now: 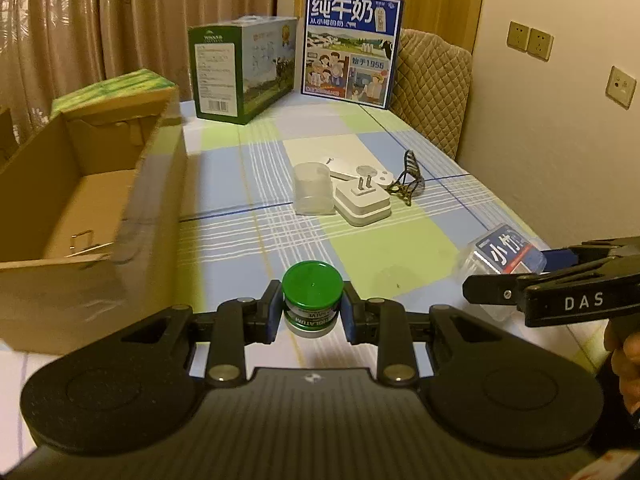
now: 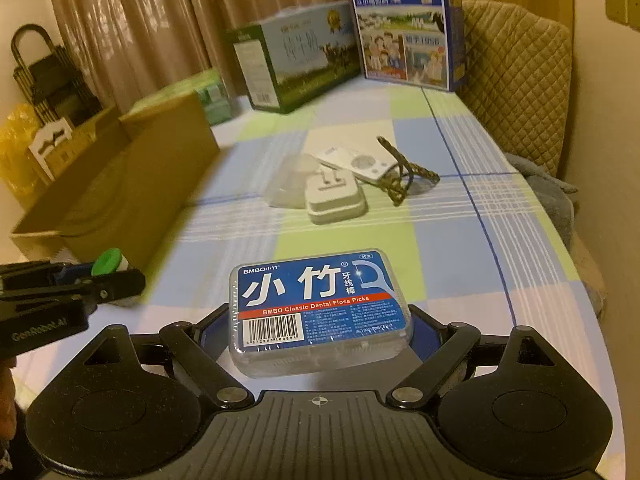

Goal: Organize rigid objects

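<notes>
- A curtained room, a table under a checked blue-and-green cloth, two milk cartons standing at the far end and an open cardboard box along the left edge.
- The left gripper is clamped tight on a small green-lidded jar — blue pads pinching its sides just under the lid, the jar seemingly lifted clear of the cloth.
- That jar looks light, stiff and squat; the round smooth wall could twist or slide out, so a hold low on the body, below the lid's rim, seems the safest place.
- The right gripper has its jaws spread wide around a flat floss box, which lies between them; the box hides the pads, so real contact cannot be confirmed, though it looks carried.
- The floss box appears to be clear hard plastic — light, rigid, slick, and probably a little springy at the lid; taking it across the short sides near the middle should keep it level.
- Out in mid-table, well apart from both grippers, wait a clear plastic cup on its side, a white plug adapter touching it, a white remote and a dark hair clip.
- Judging by the layout, the open box on the left is the likely home for both carried items.
</notes>
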### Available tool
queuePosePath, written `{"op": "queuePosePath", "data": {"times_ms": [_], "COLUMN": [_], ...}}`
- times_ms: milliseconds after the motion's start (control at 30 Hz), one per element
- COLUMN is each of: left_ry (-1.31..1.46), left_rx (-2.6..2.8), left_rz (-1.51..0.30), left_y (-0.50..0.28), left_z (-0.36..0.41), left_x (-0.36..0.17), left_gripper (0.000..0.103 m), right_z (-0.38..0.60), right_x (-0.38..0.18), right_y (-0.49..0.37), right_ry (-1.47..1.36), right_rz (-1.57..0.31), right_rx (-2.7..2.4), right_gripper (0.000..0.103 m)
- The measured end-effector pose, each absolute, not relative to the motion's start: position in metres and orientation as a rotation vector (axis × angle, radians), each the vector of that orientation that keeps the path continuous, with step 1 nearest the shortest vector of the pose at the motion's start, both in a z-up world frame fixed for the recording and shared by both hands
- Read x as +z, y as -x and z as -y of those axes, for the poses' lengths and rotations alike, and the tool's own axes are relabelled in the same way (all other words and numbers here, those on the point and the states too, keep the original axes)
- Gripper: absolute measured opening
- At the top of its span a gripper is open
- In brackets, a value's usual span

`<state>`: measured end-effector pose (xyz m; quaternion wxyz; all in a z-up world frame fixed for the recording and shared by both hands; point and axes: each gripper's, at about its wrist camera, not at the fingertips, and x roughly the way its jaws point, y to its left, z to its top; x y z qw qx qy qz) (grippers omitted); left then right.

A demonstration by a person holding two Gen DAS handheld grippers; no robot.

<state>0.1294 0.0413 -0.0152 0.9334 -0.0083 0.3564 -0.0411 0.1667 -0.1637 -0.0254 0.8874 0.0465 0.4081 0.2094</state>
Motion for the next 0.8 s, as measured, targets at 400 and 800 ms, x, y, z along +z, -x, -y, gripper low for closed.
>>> {"op": "queuePosePath", "data": {"times_ms": [400, 800], "left_ry": [0.006, 0.026], "left_rx": [-0.040, -0.013], "left_rz": [-0.692, -0.657], "left_y": [-0.082, -0.066], "left_z": [-0.055, -0.085], "left_x": [0.035, 0.056], "left_gripper": [0.025, 0.025], "right_z": [0.135, 0.102], "right_x": [0.024, 0.045], "right_y": [-0.124, -0.123], "right_ry": [-0.069, -0.048], "right_rz": [-0.803, -0.767], "right_rx": [0.446, 0.484], "right_gripper": [0.085, 0.085]}}
